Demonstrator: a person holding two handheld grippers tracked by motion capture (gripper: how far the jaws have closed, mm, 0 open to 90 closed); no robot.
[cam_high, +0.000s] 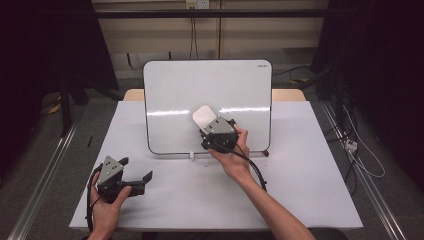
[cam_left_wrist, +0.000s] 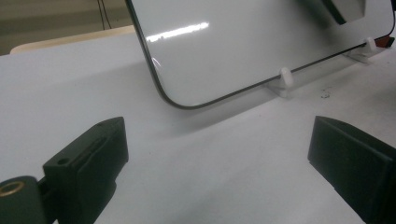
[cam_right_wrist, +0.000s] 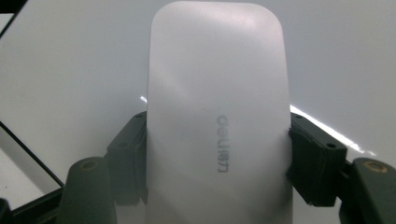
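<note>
A whiteboard (cam_high: 175, 90) stands upright on small white feet at the back of the table. My right gripper (cam_high: 207, 122) is shut on a white eraser (cam_high: 204, 117), held against the board's lower middle. In the right gripper view the eraser (cam_right_wrist: 217, 121) rises between the two black jaws, which press on its sides, with the board's white face (cam_right_wrist: 70, 70) behind it. My left gripper (cam_high: 135, 172) rests low at the front left of the table, open and empty. In the left gripper view its jaws stand wide apart over the bare tabletop, facing the board's lower corner (cam_left_wrist: 173, 100).
The table (cam_high: 300, 180) has a white cover. White clip feet (cam_left_wrist: 284, 80) hold the board's bottom edge. A small dark speck (cam_left_wrist: 325, 95) lies on the cover near them. A cable (cam_high: 257, 172) trails from the right gripper along the forearm. Dark curtains and floor rails flank the table.
</note>
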